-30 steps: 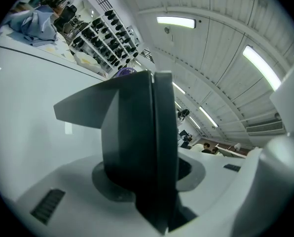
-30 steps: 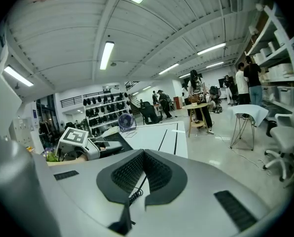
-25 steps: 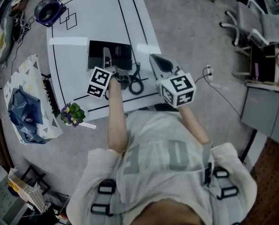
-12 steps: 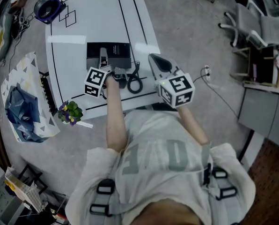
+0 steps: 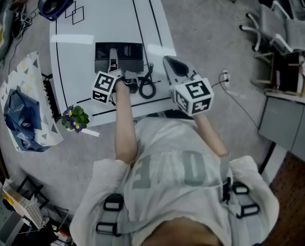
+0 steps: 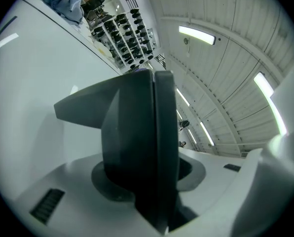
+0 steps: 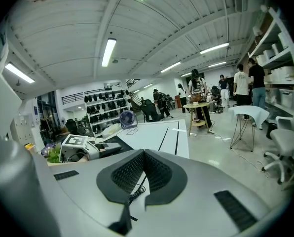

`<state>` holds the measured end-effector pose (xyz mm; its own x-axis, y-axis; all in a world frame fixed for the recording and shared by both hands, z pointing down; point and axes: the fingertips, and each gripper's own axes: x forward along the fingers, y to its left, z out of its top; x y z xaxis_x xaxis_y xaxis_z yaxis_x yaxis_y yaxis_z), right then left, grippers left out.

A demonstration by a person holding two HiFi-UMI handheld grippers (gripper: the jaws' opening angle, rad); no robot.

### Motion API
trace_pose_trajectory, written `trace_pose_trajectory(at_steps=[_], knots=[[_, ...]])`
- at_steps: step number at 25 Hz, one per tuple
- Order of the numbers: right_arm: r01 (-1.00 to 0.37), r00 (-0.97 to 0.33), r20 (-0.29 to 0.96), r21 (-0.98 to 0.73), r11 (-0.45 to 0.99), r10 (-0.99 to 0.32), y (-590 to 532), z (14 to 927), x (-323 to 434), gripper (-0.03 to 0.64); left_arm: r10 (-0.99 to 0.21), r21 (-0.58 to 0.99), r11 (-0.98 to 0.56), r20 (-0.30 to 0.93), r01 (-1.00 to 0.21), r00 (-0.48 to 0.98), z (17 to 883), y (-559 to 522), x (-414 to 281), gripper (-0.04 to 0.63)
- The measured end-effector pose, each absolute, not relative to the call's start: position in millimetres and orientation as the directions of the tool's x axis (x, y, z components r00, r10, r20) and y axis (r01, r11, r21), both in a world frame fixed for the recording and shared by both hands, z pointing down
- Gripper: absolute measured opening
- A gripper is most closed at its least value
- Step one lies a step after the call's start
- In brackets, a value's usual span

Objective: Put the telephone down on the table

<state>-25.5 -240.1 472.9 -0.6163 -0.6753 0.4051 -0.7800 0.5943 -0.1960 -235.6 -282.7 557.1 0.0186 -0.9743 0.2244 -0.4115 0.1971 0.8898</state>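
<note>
At the counter's (image 5: 91, 19) far left corner we see a small fan (image 5: 54, 3), and at the near left corner a pot of purple flowers (image 5: 73, 118). Next comes the left gripper (image 5: 113, 58), reaching in over the near edge with its marker cube tipped to the left. Its fingers are clamped on the dark telephone handset (image 6: 137, 142), which fills most of the left gripper view (ceiling lights behind it, white counter to one side). The handset is held by the black telephone base (image 5: 127, 55), which lies flat on the counter a little in from the near edge. Whether the handset touches the base or the counter we cannot tell. Just right of the base the coiled cord (image 5: 146, 86) loops on the counter. Further right, the right gripper (image 5: 166, 61) hangs at the counter's right edge, close to the near right corner, its fingers together with nothing between them.
</note>
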Motion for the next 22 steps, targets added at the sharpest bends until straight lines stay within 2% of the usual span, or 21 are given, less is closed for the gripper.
trace_pose_trajectory(at_steps=[8,18,22], knots=[[-0.788,-0.607,0.409,-0.199,0.582,-0.681,-239.6,473.6,-23.8,0.008,-0.980,0.911,0.152,0.190,-0.385,0.064,553.7,-285.6,-233.6,0.180],[-0.778,-0.620,0.397,-0.202,0.595,-0.677,-235.1,471.3,-26.6,0.008,-0.985,0.944,0.149,0.169,-0.294,0.044,554.1,-283.4,-240.7,0.287],[-0.776,-0.623,0.395,-0.205,0.597,-0.675,-236.1,468.4,-28.7,0.008,-0.995,0.971,0.084,0.093,-0.226,0.031,547.6,-280.0,-245.9,0.333]])
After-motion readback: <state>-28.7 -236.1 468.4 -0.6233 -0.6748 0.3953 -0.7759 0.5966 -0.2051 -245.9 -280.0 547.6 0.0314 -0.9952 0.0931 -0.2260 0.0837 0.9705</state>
